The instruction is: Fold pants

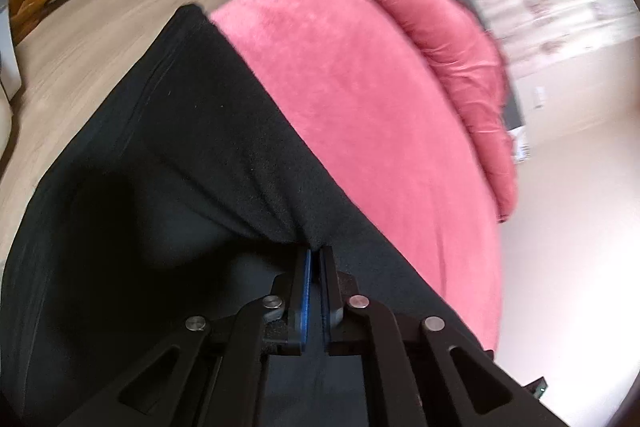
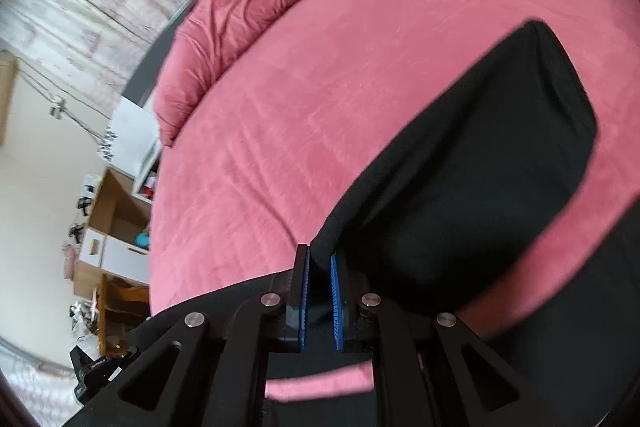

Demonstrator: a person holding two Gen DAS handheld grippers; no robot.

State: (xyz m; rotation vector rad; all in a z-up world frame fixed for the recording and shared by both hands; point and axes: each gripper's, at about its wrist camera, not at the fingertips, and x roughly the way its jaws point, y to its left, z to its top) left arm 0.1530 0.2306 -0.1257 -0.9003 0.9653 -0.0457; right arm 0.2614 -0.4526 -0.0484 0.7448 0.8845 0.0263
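Left wrist view: we clamp our left gripper [image 1: 315,254] tight on a fold of the black pants [image 1: 168,155], which fill the lower left over the pink bedspread [image 1: 360,99]; right wrist view: our right gripper [image 2: 320,259] pinches the pants' [image 2: 480,163] edge at centre, cloth running to the upper right.

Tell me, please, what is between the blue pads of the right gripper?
A pinched edge of the black pants sits between the right gripper pads, seen in the right wrist view.
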